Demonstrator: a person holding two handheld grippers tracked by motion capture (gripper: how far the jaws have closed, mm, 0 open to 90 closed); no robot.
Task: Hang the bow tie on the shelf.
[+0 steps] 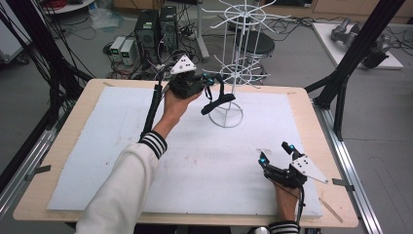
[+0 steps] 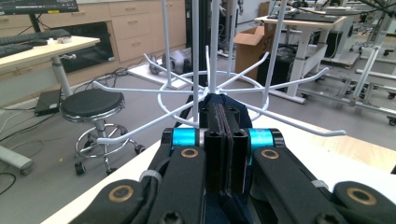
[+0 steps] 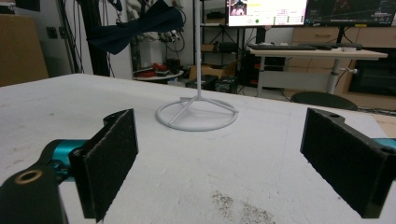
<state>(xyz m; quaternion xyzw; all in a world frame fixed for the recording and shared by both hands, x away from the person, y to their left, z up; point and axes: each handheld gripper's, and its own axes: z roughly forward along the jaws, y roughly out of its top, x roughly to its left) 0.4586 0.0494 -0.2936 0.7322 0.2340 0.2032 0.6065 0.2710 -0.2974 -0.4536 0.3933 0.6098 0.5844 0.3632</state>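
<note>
Left tongs [image 1: 210, 80] raised above the far part of the surface [image 1: 97, 146], clenched on a dark navy bow tie [image 1: 217, 103] with its strap looping up beside the white wire rack [image 1: 234, 73]. In the left gripper view, pads [image 2: 223, 140] pressed together with dark cloth [image 2: 224, 103] pinched between them, directly in front of a ring of hooked wire prongs [image 2: 140, 130]. Bow tie hanging in the air just beside the rack's upright post, above and slightly left of the round base ring [image 1: 226, 116]; contact with any prong not determinable. Right tongs [image 1: 277, 153] low over the near right part of the surface, released, jaws spread wide and holding nothing. In the right gripper view, two felt-faced pads [image 3: 112, 158] well apart, base ring [image 3: 197, 115] standing between them farther off on the white mat, bow tie [image 3: 135, 25] suspended at upper left. Striped cuff [image 1: 155, 143] on the left sleeve. Black stool [image 2: 92, 105] on the floor beyond the surface's edge. Speckled marks on the mat near the right tongs.
</note>
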